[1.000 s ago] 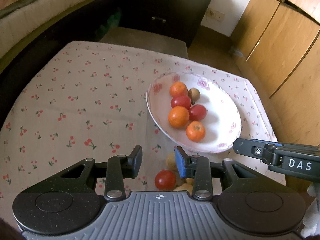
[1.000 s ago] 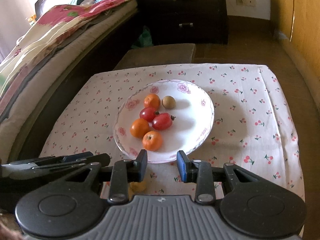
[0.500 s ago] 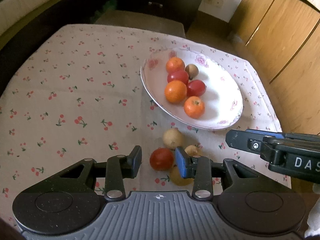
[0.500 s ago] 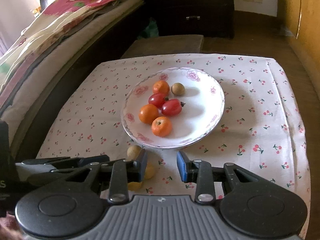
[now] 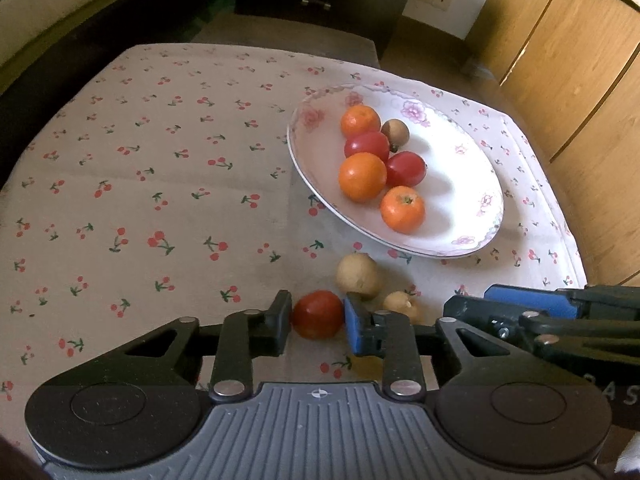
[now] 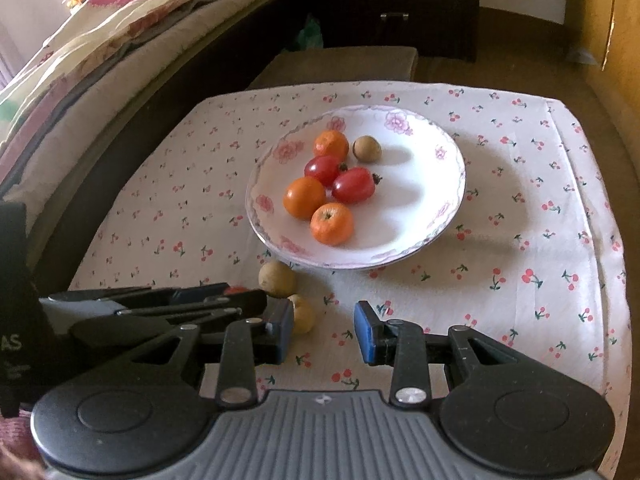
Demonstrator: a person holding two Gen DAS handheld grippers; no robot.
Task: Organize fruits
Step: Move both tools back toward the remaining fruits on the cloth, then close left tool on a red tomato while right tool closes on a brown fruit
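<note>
Change: left gripper [image 5: 317, 322] is now lower and nearer to the cloth vs. 1 s ago, and its jaws came in around the red tomato [image 5: 318, 314], which before was only below them.
Left tool: clenched on the red tomato; black pad on its left side, blue pad on its right, both touching. Tomato sits on the tablecloth [image 5: 160, 184], just in front of the plate.
Right tool: right gripper [image 6: 324, 330] is released, nothing between its fingers, only cloth under the gap. It hovers just beside the left one, near the table front edge.
Loose fruit: two tan round fruits on the cloth. Bigger tan fruit [image 5: 357, 276] is between tomato and plate; smaller tan fruit [image 5: 402, 307] is just right of the blue pad, partly hidden.
Plate: white flowered plate [image 6: 420, 208] on the far right part of the table. It holds 3 oranges [image 6: 332, 224], 2 red tomatoes [image 6: 354, 185] and 1 brown round fruit [image 6: 367, 148], all grouped on its left half.
Bkgd: bed w/ patterned blanket [image 6: 100, 40] at left, dark drawer cabinet [image 6: 388, 4] behind, wooden cupboard doors [image 5: 560, 60] at right.
</note>
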